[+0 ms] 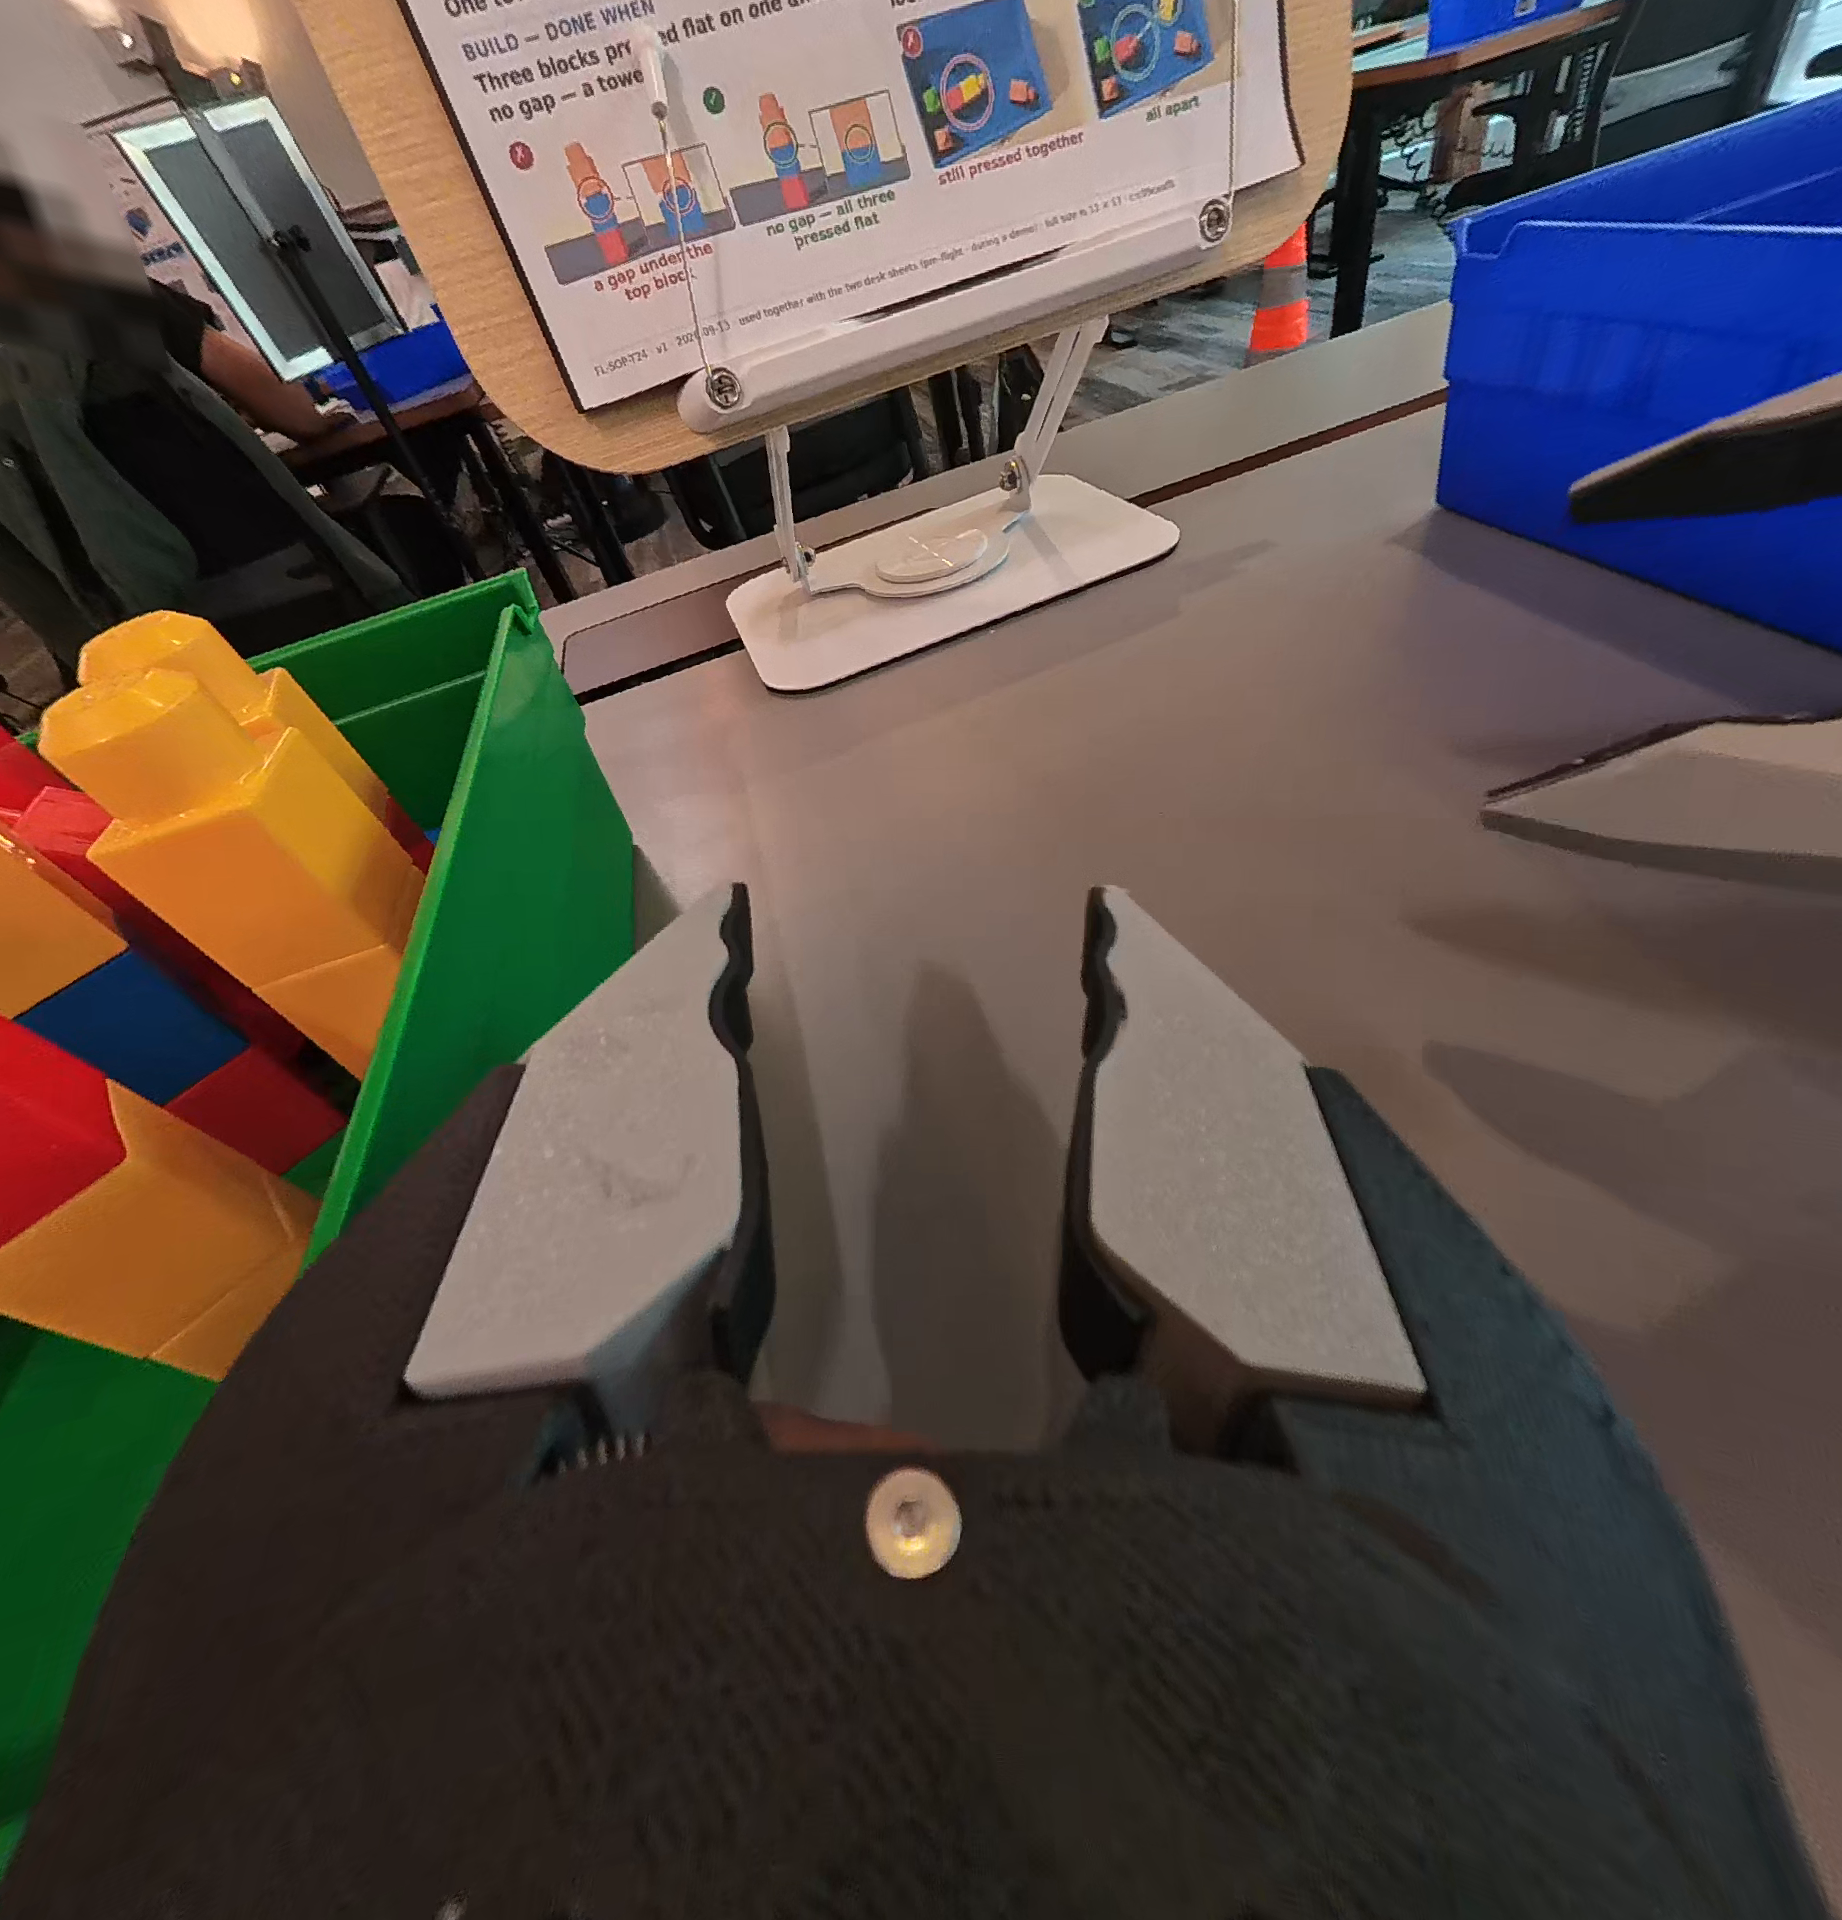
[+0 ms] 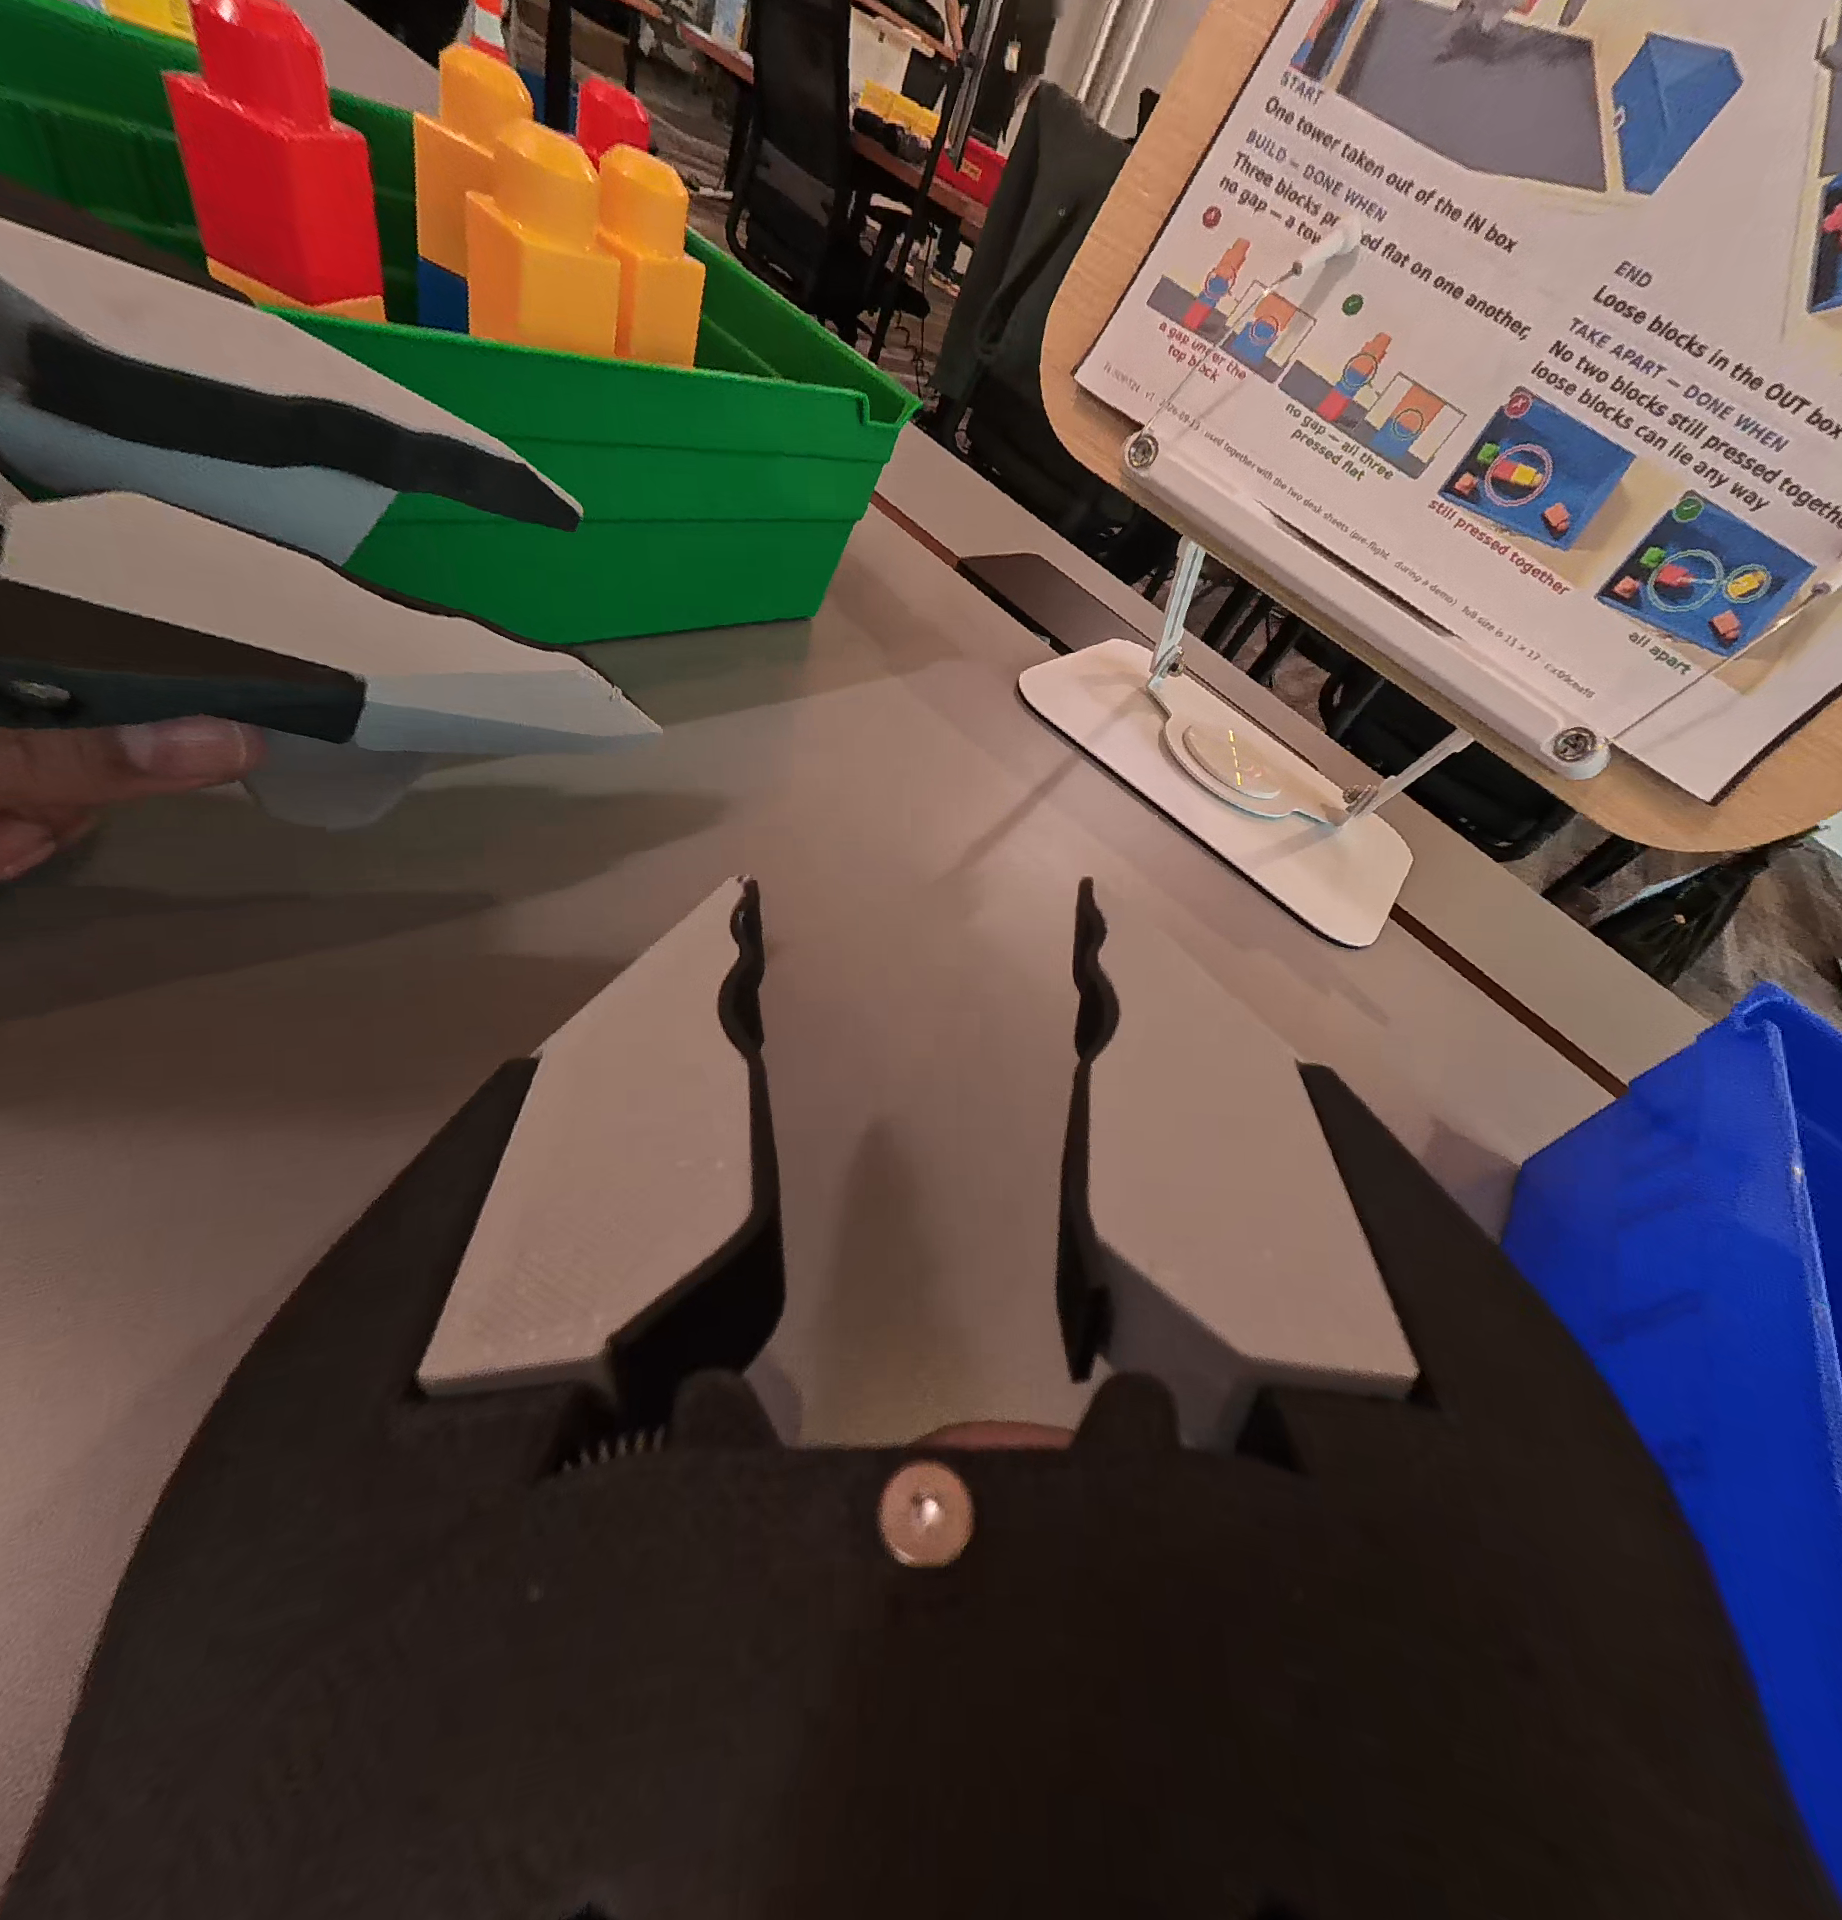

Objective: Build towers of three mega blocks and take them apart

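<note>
The left hand-held gripper, black-bodied with grey fingers, is seen with its jaws parted and nothing between them; only bare grey tabletop is visible in the gap. The right hand-held gripper, of the same build, is likewise spread wide and empty above the same surface. In the right wrist view the left unit is observed at the left edge, jaws apart, pointing rightward, with a person's fingers seen beneath it. In the left wrist view the right unit's two grey fingers are noted entering from the right edge, separated.

The large plastic mega blocks, in yellow, red and blue, are found stacked and piled inside a green plastic bin, which stands on the tabletop just beside the left gripper on its left side. In the right wrist view, a red stack and a yellow stack are seen upright in that bin. No block is held by either gripper.

A blue plastic bin is located at the right side of the tabletop, near the right gripper; its contents cannot be seen. A printed instruction sheet on a wooden board with a white folding stand is positioned at the far edge of the tabletop, between the two bins.
</note>
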Available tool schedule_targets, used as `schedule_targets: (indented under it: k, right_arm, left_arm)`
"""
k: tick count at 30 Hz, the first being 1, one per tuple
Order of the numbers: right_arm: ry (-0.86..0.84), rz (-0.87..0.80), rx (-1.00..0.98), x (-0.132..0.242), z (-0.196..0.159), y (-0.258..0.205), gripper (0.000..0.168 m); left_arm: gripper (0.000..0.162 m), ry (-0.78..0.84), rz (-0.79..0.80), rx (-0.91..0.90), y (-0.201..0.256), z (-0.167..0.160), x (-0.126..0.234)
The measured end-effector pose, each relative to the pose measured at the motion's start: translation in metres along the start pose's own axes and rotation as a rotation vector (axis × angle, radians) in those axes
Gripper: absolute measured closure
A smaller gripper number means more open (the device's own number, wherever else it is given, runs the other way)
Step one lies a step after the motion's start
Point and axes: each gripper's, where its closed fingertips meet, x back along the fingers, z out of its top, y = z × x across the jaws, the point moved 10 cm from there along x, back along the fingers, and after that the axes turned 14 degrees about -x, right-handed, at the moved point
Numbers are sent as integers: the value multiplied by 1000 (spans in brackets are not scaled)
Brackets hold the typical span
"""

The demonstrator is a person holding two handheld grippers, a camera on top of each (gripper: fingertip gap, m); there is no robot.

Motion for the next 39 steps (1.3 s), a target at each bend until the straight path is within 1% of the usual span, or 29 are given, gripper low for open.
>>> schedule_targets:
  k: [2,7,12,16,17,19,21,22,23,24,25,26,29,31,35,36,38,39]
  right_arm:
    - [13,14,3,1,1,-2,111]
    - [-5,6,31,-2,-1,-4,111]
    - [-3,13,19,-2,0,-4,111]
    - [45,39,4,3,5,-7,111]
    - [79,63,3,6,8,-9,111]
    - [137,113,8,15,13,-16,113]
    - [188,134,31,23,18,-24,118]
    - [210,147,47,26,20,-29,120]
    - [235,166,72,31,22,-35,127]
    - [265,193,110,35,23,-41,143]
    - [298,223,164,41,24,-48,163]
    - [334,239,226,46,24,-56,168]
    - [401,199,365,53,23,-73,168]
    - [385,170,391,50,21,-78,168]
    - [331,154,337,42,19,-71,168]
    - [327,154,319,41,19,-67,168]
    - [299,162,276,37,18,-61,161]
    - [290,149,260,36,18,-57,160]
  left_arm:
    - [104,2,15,-12,0,0,1]
    - [102,-24,-2,-32,2,0,-3]
    - [102,-10,13,-53,4,1,-1]
    - [104,6,45,-38,1,1,2]
    - [107,2,72,-38,0,0,3]
    - [131,-10,197,-61,-8,-3,6]
    - [156,-1,270,-78,-12,-4,9]
    - [162,-12,287,-79,-12,-4,8]
    - [162,-32,299,-83,-13,-5,7]
    - [162,-52,305,-89,-12,-5,6]
    - [162,-65,307,-94,-12,-5,5]
    - [162,-72,306,-100,-12,-5,4]
    - [162,-37,295,-120,-9,-3,6]
    - [162,-11,302,-117,-7,-1,8]
    - [162,30,272,-96,-7,-1,13]
    - [160,44,260,-91,-7,0,15]
    - [155,64,239,-72,-7,0,17]
    - [152,68,227,-54,-7,1,19]
